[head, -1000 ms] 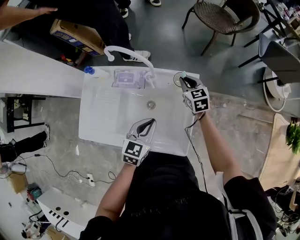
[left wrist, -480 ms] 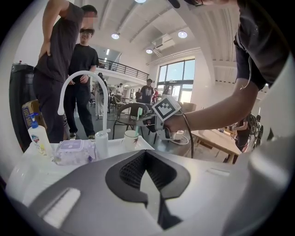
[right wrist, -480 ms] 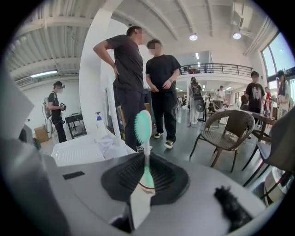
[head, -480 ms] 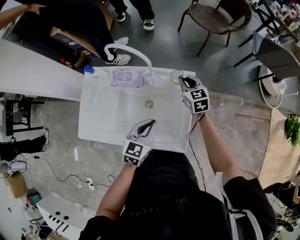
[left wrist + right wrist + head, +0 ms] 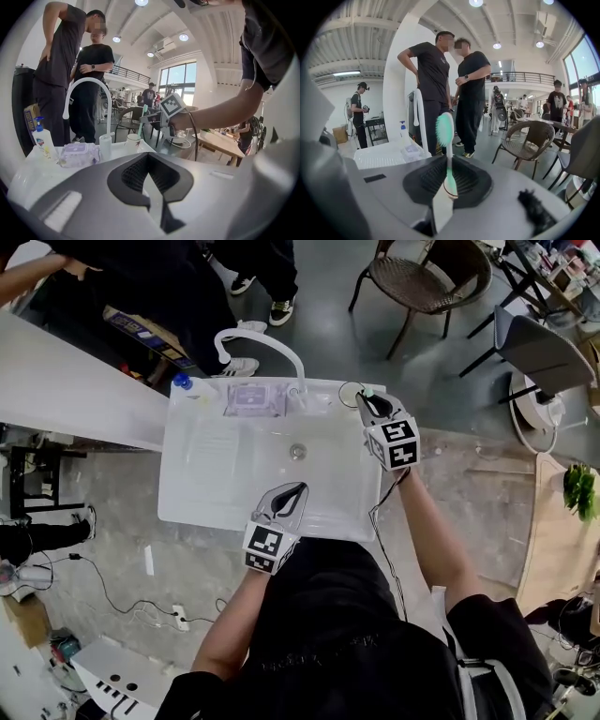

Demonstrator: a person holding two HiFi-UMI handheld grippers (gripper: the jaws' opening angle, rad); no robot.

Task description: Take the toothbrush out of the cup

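A green-and-white toothbrush [image 5: 445, 136] stands upright between the jaws of my right gripper [image 5: 449, 187], which is shut on its handle. In the head view that gripper [image 5: 365, 400] hovers at the sink's back right corner, right by the white cup [image 5: 351, 392]. The left gripper view shows the cup [image 5: 133, 142] on the sink rim, with the toothbrush [image 5: 142, 121] slanting up from its mouth; I cannot tell whether its lower end is still inside. My left gripper [image 5: 301, 488] is shut and holds nothing, low over the sink's front.
The white sink [image 5: 211, 488] has a tall curved faucet [image 5: 267, 341], a pack of wipes [image 5: 253, 397] and a blue-capped bottle [image 5: 180, 382] along its back rim. Two people [image 5: 454, 84] stand just beyond it. A wicker chair [image 5: 427, 277] sits behind on the right.
Both grippers have stayed almost still, the right one still on the toothbrush by the cup. The people behind the sink have shifted, and my view has drifted slightly.
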